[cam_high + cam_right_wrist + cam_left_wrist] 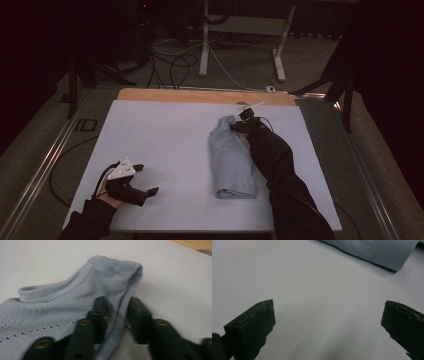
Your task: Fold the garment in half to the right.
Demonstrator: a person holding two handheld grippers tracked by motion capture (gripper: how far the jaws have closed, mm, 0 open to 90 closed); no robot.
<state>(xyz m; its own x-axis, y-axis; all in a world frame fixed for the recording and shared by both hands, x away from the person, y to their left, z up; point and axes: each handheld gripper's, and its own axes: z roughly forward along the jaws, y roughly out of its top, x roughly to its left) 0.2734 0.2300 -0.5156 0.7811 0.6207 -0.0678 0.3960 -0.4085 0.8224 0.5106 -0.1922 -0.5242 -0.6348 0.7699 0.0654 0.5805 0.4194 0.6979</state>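
One folded light-blue garment (231, 157) lies right of centre on the desk (165, 145). Right gripper (116, 320) at its far end, jaws slightly apart around the ribbed hem, apparently releasing. Left gripper (328, 322) wide apart, idle near-left. Next: withdraw clear without dragging cloth.

1 folded garment (231, 159), 2 grippers: left gripper (145, 180), right gripper (239, 124); 1 table (165, 140).

Pale blue garment (75, 297), ribbed hem between tool (116, 312) jaws (slightly parted), white table (175, 277)
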